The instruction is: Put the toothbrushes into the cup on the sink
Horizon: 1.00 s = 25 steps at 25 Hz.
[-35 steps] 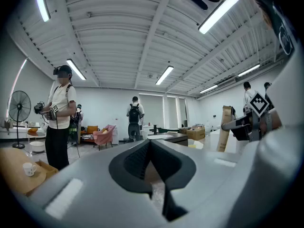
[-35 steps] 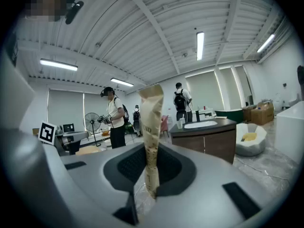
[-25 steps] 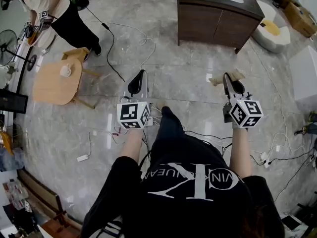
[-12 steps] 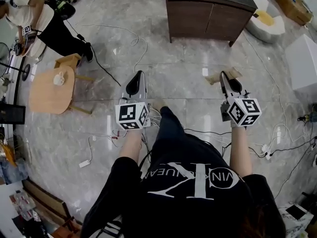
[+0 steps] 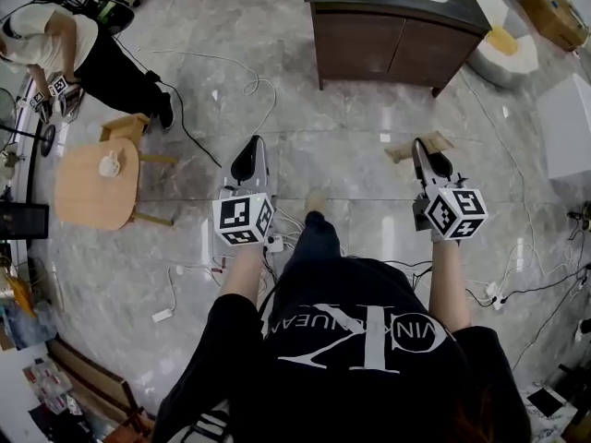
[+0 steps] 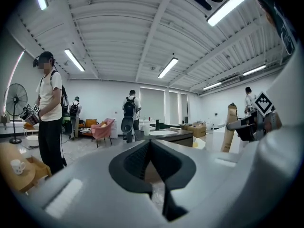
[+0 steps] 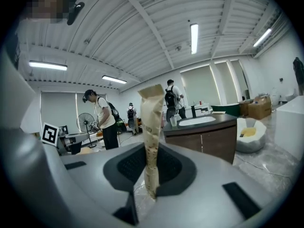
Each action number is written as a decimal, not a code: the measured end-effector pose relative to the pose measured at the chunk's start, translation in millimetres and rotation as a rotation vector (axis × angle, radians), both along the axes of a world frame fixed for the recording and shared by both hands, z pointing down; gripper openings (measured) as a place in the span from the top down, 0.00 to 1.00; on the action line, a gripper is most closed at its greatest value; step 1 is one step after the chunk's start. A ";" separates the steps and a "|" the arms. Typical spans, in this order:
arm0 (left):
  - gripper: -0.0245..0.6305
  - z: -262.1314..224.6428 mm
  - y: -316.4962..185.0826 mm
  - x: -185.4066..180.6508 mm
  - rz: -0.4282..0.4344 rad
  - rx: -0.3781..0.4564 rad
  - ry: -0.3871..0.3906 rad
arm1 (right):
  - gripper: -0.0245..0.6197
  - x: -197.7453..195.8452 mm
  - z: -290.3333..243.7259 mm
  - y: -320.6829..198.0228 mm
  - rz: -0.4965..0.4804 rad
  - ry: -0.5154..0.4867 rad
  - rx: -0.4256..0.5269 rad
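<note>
Floor (image 5: 351,160): marble; sink counter (image 5: 397,40) ahead.
Right tool (image 7: 152,152): clamped on wrapped toothbrush (image 7: 152,110).
Left tool (image 6: 150,148): together, empty.
Risk: the thin wrapper slipping.

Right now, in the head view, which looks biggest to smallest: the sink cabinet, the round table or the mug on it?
Largest: sink cabinet
Then: round table
Smallest: mug
The cabinet is cut off at the top edge, yet still looks biggest.

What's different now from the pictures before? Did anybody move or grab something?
The other person by the round table has leaned over farther left. The table sits lower in the head view, so the wearer likely walked forward. Nothing was grabbed or dropped: the right gripper still pinches the paper-wrapped toothbrush, the left gripper stays shut, and the sink cabinet is still ahead.
</note>
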<state>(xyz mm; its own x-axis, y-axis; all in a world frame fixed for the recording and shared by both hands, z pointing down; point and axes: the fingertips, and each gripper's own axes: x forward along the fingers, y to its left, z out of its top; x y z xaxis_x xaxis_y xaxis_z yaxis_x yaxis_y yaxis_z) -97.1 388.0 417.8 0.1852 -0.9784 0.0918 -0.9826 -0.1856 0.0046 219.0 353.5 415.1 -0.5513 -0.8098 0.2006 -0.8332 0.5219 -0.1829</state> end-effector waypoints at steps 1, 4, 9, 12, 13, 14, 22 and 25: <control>0.95 -0.2 -13.2 -3.1 0.001 -0.005 0.004 | 0.88 -1.8 -1.2 -11.5 0.000 0.005 -0.004; 0.95 -5.8 -54.3 -5.3 0.026 -0.005 -0.012 | 0.88 -2.4 -6.6 -48.3 0.018 0.001 -0.006; 0.95 -13.4 -117.5 -17.4 0.056 -0.002 -0.049 | 0.88 -23.0 -8.6 -100.7 0.019 -0.016 -0.006; 0.95 -10.6 -149.5 -31.3 0.066 -0.014 -0.039 | 0.88 -39.7 -2.9 -127.0 0.026 -0.010 -0.026; 0.95 -9.2 -159.6 -35.2 0.069 -0.017 -0.036 | 0.88 -43.9 -1.4 -135.8 0.030 -0.009 -0.031; 0.95 -7.6 -169.4 -38.6 0.073 -0.019 -0.033 | 0.88 -47.4 0.0 -144.5 0.034 -0.008 -0.034; 0.95 1.3 -232.5 -61.8 0.123 -0.026 -0.013 | 0.88 -72.5 3.3 -203.5 0.088 -0.007 -0.037; 0.95 1.2 -247.6 -70.2 0.123 -0.022 -0.006 | 0.88 -82.2 2.7 -215.3 0.086 -0.009 -0.037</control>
<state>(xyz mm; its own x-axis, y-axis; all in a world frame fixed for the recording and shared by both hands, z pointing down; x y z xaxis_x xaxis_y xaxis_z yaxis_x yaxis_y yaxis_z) -167.3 140.3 419.1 0.3027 -0.9462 0.1142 -0.9526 -0.3042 0.0042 136.8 138.2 417.8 -0.4819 -0.8465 0.2263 -0.8728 0.4411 -0.2087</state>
